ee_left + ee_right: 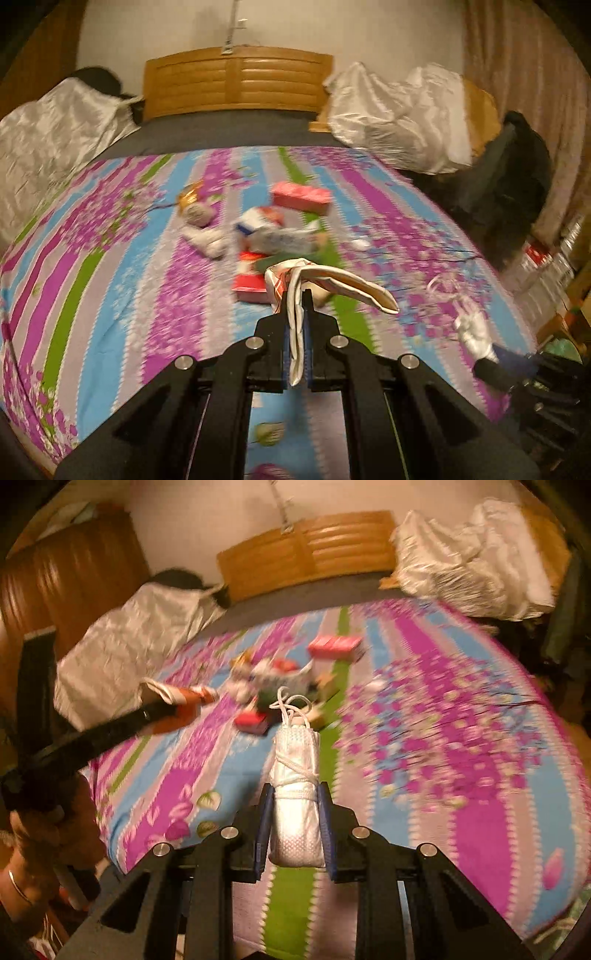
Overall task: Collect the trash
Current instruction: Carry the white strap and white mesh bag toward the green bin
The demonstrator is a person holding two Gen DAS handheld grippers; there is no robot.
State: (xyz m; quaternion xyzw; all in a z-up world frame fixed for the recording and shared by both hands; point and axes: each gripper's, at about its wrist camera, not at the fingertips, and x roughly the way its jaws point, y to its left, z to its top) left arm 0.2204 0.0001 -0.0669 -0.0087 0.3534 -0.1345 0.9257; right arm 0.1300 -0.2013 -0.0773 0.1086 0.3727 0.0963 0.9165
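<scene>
Left gripper (296,295) pinches a flat white wrapper (332,282); right gripper (295,794) clamps a corded white pouch (295,812), trash pile (266,229) farther off.

A striped floral bedspread (110,258) covers the bed; a wooden headboard (236,81) stands at its far edge, flanked by white-draped furniture (399,110).

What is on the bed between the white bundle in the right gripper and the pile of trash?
Nothing: in the right wrist view, only bare striped bedspread lies between the white bundle and the trash pile.
</scene>
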